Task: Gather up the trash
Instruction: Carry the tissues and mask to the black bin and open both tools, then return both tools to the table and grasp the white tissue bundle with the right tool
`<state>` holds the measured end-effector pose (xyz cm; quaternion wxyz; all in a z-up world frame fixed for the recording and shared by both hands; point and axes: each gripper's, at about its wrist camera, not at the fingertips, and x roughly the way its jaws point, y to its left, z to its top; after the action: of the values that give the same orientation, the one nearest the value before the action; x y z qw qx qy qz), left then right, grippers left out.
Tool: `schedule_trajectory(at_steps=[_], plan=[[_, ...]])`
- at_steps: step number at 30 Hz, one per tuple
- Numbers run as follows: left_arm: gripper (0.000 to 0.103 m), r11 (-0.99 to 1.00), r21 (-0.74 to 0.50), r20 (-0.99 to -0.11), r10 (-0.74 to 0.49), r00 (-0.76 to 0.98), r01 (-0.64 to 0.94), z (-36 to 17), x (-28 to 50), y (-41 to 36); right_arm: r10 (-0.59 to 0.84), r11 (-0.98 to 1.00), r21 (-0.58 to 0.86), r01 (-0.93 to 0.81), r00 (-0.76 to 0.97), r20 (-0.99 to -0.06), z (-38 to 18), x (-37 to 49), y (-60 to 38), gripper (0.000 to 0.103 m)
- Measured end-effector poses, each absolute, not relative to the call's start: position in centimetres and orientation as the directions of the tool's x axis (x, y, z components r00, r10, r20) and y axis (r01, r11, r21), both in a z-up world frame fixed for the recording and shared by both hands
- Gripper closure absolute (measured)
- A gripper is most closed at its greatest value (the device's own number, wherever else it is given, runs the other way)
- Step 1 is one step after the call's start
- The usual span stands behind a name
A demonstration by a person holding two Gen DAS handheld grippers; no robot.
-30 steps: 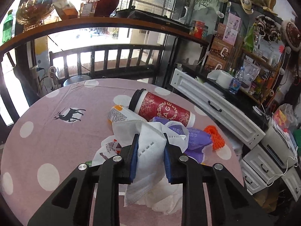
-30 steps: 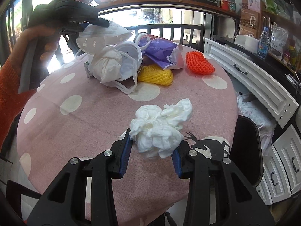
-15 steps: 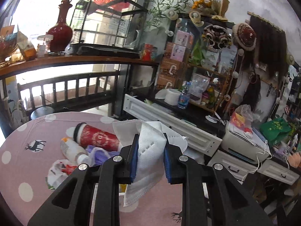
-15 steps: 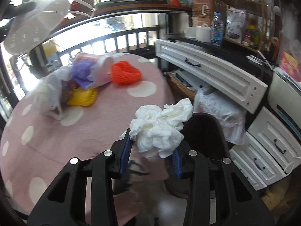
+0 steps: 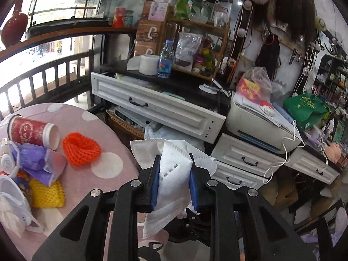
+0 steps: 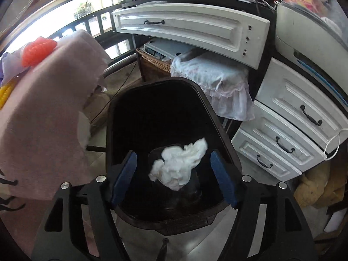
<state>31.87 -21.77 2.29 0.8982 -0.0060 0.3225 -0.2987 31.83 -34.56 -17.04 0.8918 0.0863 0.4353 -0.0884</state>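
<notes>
Released since the earlier frame, tissue (image 6: pixel 179 166) drops into black bin (image 6: pixel 226 143), visible only from right gripper (image 6: pixel 174 174), jaws opening. Left gripper (image 5: pixel 174 181) pinches white mask (image 5: pixel 171 174) beside table (image 5: pixel 121 143).

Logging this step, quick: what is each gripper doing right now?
Left gripper: shut on the mask.
Right gripper: jaws opening, tissue loose between them, over the bin.

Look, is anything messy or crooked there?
Yes. The red cup lies tipped on its side on the pink table, among wrappers and foam nets. A long white drawer front hangs askew over the cabinet. A white cloth droops messily beneath it.
</notes>
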Motion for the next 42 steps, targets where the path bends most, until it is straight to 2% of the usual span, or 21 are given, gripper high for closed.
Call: schedule_trajectory(at_steps=[3,6,12,17,21,23,25,27,32,35,42], plan=[[0.08,0.812,-0.194,-0.613,-0.538,0.578,0.55,0.4,32.1,-24.2,-0.062,0.959,0.123,0.254,0.614,-0.787,-17.2,30.1,-36.0,0.032],[0.079,0.803,-0.193,-0.654,-0.533,0.537,0.563,-1.9,32.3,-26.6,-0.108,0.956,0.091,0.28,0.621,-0.776,-16.7,27.8,-37.1,0.027],[0.079,0.784,-0.182,-0.729,-0.513,0.454,0.594,-6.9,32.7,-30.9,-0.165,0.926,0.096,0.366,0.619,-0.768,-15.8,22.9,-40.6,0.024],[0.079,0.806,-0.123,-0.796,-0.428,0.428,0.579,-10.8,33.3,-33.2,-0.191,0.9,0.112,0.421,0.614,-0.766,-15.8,20.2,-42.7,0.024],[0.075,0.805,-0.1,-0.833,-0.39,0.393,0.585,-13.8,33.6,-34.1,-0.202,0.892,0.113,0.438,0.61,-0.766,-15.8,18.9,-43.3,0.024],[0.064,0.804,-0.074,-0.846,-0.363,0.389,0.589,-14.7,33.6,-34.5,-0.205,0.891,0.115,0.439,0.617,-0.76,-15.6,18.5,-43.5,0.024],[0.041,0.806,-0.047,-0.85,-0.342,0.4,0.59,-14.8,33.4,-34.8,-0.226,0.893,0.097,0.441,0.623,-0.749,-15.4,18.4,-43.4,0.024],[0.029,0.807,-0.044,-0.84,-0.348,0.416,0.588,-14.1,33.1,-34.8,-0.237,0.893,0.089,0.441,0.629,-0.741,-15.1,18.2,-43.6,0.024],[0.023,0.788,-0.075,-0.779,-0.429,0.458,0.611,-10.4,31.6,-33.6,-0.269,0.891,0.066,0.45,0.639,-0.721,-14.1,17.6,-43.4,0.024],[0.016,0.779,-0.071,-0.725,-0.47,0.504,0.623,-7.9,29.9,-31.9,-0.275,0.893,0.063,0.445,0.652,-0.707,-13.1,17.4,-43.0,0.024],[0.01,0.822,-0.019,-0.626,-0.453,0.634,0.569,-3.6,26.5,-25.5,-0.219,0.934,0.064,0.352,0.704,-0.676,-10.7,18.6,-39.3,0.023]])
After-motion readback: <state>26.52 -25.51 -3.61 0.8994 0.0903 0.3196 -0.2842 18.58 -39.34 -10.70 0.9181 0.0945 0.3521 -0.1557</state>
